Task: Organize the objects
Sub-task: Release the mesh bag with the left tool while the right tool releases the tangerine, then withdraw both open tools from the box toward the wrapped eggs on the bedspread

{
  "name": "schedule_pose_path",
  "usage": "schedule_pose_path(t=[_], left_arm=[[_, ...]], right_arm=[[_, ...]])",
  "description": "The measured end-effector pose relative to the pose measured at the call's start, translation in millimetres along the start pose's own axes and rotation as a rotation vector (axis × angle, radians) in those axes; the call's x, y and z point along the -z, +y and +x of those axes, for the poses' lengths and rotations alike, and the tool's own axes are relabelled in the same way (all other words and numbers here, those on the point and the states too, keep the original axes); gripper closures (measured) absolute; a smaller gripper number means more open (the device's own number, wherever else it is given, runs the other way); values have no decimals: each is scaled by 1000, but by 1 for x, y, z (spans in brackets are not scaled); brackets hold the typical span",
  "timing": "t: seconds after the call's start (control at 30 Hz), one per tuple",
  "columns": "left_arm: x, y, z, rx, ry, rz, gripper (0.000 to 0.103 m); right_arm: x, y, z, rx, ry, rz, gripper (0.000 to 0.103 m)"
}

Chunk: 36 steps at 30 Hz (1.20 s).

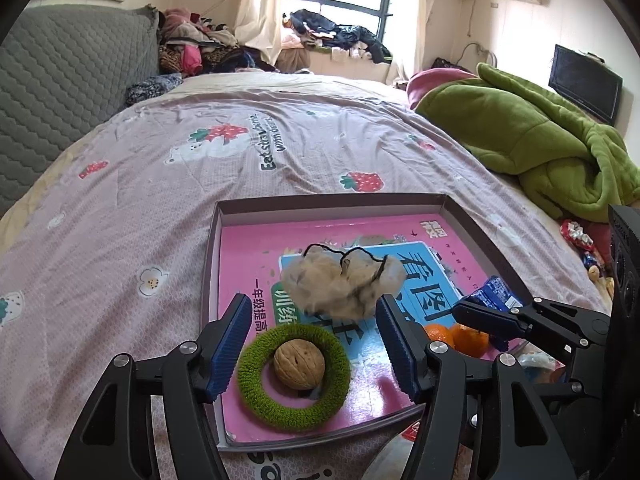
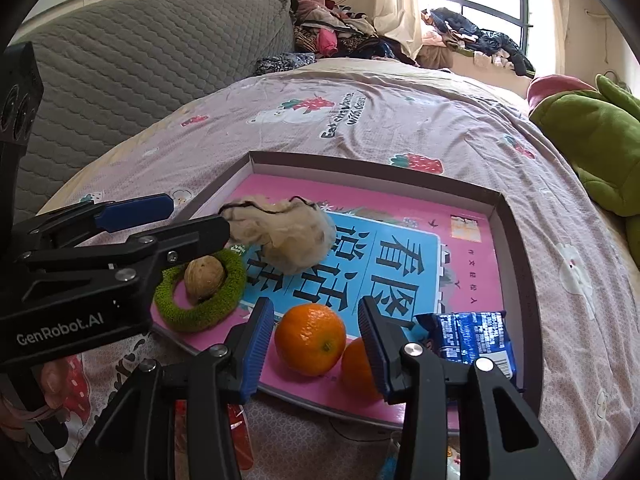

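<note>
Left gripper [image 1: 312,344] jaws spread wide, nothing held; green ring [image 1: 294,374] with walnut [image 1: 299,364] inside its hole sits between and just below the pads, ring edge near the left pad. Just past the tips: beige puff [image 1: 344,284] with a black cord, lying on the book [image 1: 424,268]. Right gripper [image 2: 316,344] also spread, empty; one orange [image 2: 310,340] sits in the gap, not touching either pad, a second orange [image 2: 356,368] is partly hidden behind the right pad. Blue packet [image 2: 468,340] just outside that pad, by the tray [image 2: 516,248] wall. All of this is inside the tray, on the pink bed sheet [image 1: 160,184]. Obstruction: each gripper crosses the other's view, and the left one covers part of the ring in the right view. Left view only: green blanket [image 1: 520,136] far right of the jaws, candy wrappers [image 1: 578,236] beyond the tray. Right view only: both oranges clear, packet in full.
</note>
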State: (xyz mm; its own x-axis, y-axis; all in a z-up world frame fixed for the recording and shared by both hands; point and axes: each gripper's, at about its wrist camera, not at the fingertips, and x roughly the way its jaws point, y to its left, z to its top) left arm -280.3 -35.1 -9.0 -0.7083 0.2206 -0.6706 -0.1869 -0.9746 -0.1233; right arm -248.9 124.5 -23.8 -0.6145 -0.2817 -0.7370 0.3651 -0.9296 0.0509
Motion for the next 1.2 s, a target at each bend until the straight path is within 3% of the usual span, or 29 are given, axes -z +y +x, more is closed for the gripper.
schedule_pose_path(t=[0.8,1.2], left_arm=[[6,-11,-24,-42,-5,3,37],[6,-22,-45,-19,-21,8,36]], right_arm=[[-2,-2,-23,8,-21,10,59],[-4,-11,-45,10,-45,50,54]])
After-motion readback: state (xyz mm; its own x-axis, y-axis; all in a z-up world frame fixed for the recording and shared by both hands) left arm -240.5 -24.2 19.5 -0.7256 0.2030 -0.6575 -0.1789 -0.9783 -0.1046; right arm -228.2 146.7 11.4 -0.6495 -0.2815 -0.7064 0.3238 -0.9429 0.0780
